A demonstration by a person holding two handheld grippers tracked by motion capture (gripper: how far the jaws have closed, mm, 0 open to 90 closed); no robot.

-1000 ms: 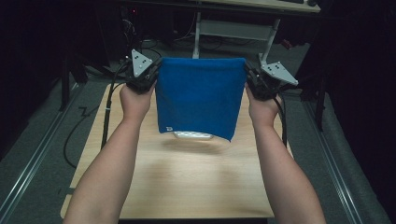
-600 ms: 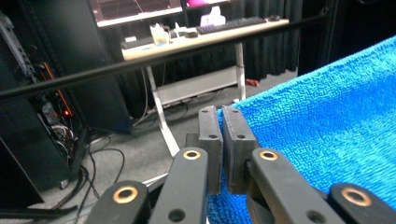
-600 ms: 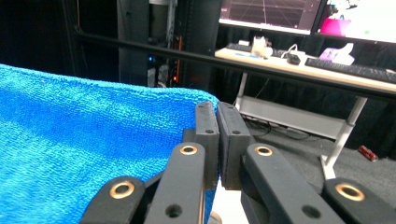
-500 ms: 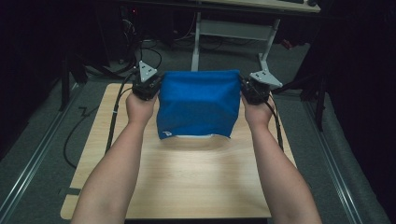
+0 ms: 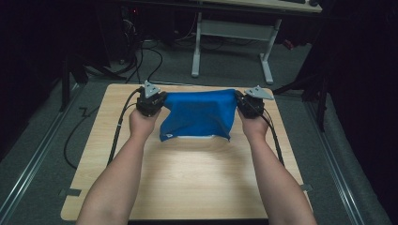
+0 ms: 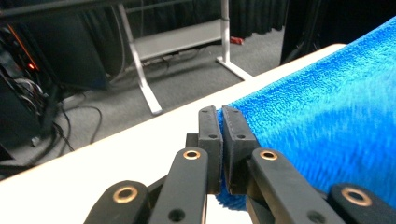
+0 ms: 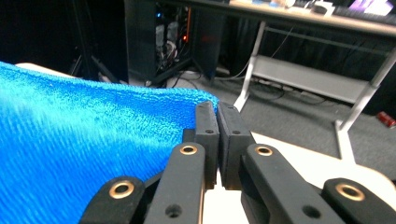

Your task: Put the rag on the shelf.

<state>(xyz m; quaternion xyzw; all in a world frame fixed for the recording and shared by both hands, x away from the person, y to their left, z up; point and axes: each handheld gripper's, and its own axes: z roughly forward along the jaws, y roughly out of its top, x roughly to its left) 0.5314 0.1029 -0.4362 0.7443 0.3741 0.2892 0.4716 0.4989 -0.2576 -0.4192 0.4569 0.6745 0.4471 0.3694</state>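
Both claws lowered, towel (image 5: 199,114) now draping onto counter (image 5: 187,178); left claw (image 5: 151,104), right claw (image 5: 248,104) each clamping top corner; release pending.

We work in a dim lab: grey carpet (image 5: 225,70), trailing cables (image 5: 155,56), lit computer hardware (image 7: 180,32), and a white-legged workbench (image 5: 234,28) beyond our wooden desk (image 5: 197,173).

Hand-held gripper (image 7: 217,114) (jaws together) on blue towel (image 7: 79,140)
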